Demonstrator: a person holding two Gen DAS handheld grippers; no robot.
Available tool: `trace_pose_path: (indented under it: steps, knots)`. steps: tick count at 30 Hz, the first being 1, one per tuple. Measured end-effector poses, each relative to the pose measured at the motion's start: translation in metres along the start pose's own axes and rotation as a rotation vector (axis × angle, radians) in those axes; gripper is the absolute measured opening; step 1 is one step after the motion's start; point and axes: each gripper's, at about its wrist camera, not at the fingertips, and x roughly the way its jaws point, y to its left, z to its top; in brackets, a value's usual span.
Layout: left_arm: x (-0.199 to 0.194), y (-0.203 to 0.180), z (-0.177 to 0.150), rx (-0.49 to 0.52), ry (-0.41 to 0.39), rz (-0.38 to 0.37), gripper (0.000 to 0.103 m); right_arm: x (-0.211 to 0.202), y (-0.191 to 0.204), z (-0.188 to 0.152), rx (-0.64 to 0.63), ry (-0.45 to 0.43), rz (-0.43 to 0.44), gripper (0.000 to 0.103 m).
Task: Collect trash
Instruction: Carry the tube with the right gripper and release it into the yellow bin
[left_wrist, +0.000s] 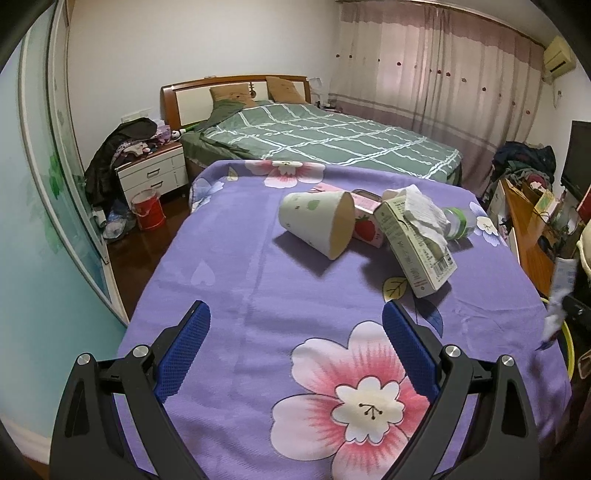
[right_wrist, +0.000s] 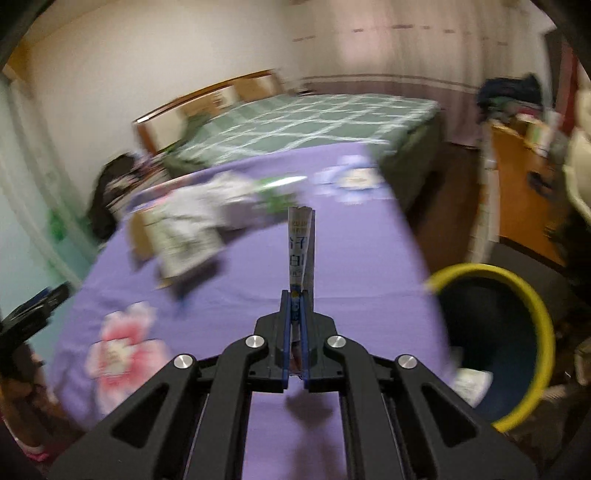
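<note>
My right gripper (right_wrist: 294, 295) is shut on a flat white and blue wrapper (right_wrist: 301, 243) that stands up from between its pads, above the purple flowered cloth (right_wrist: 351, 236). That wrapper (left_wrist: 559, 291) also shows at the right edge of the left wrist view. A dark bin with a yellow rim (right_wrist: 517, 288) stands just right of the table. My left gripper (left_wrist: 295, 317) is open over the cloth (left_wrist: 229, 266), short of a tipped paper cup (left_wrist: 317, 221), a strawberry carton (left_wrist: 364, 221), a tissue box (left_wrist: 417, 247) with crumpled tissue (left_wrist: 424, 214) and a plastic bottle (left_wrist: 460, 221).
A bed with a green checked cover (left_wrist: 325, 136) lies beyond the table. A white nightstand (left_wrist: 155, 173) and a red bucket (left_wrist: 147, 210) stand at the left. A wooden desk (left_wrist: 528, 236) piled with things runs along the right.
</note>
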Motion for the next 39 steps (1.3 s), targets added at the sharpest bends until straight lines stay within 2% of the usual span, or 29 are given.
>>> trace_pose_path:
  steps: [4,8,13,19,30,35,36,37,39]
  knots:
    - [0.013,-0.009,0.002,0.01,0.017,0.001,0.093,0.005,-0.054,-0.008,0.08,0.01,-0.128,0.006]
    - [0.029,-0.019,0.008,0.018,0.027,0.013,0.093,0.012,-0.08,-0.016,0.105,0.005,-0.203,0.008]
    - [0.053,-0.033,0.019,0.032,0.043,0.038,0.093,0.018,-0.1,-0.016,0.161,0.001,-0.203,0.008]
    - [0.076,-0.041,0.031,0.029,0.06,0.042,0.093,0.012,-0.115,-0.014,0.22,-0.012,-0.141,0.007]
    - [0.12,-0.041,0.058,0.002,0.086,0.089,0.093,0.03,-0.131,-0.016,0.235,0.004,-0.231,0.007]
    - [0.139,-0.036,0.065,-0.007,0.096,0.135,0.093,0.044,-0.132,-0.02,0.218,0.048,-0.247,0.007]
    - [0.144,-0.035,0.065,-0.009,0.101,0.145,0.093,0.046,-0.132,-0.021,0.22,0.051,-0.244,0.013]
    - [0.147,-0.034,0.066,-0.011,0.107,0.153,0.093,0.046,-0.133,-0.021,0.228,0.048,-0.242,0.032]
    - [0.154,-0.032,0.067,-0.011,0.111,0.166,0.093,0.045,-0.131,-0.021,0.224,0.03,-0.253,0.054]
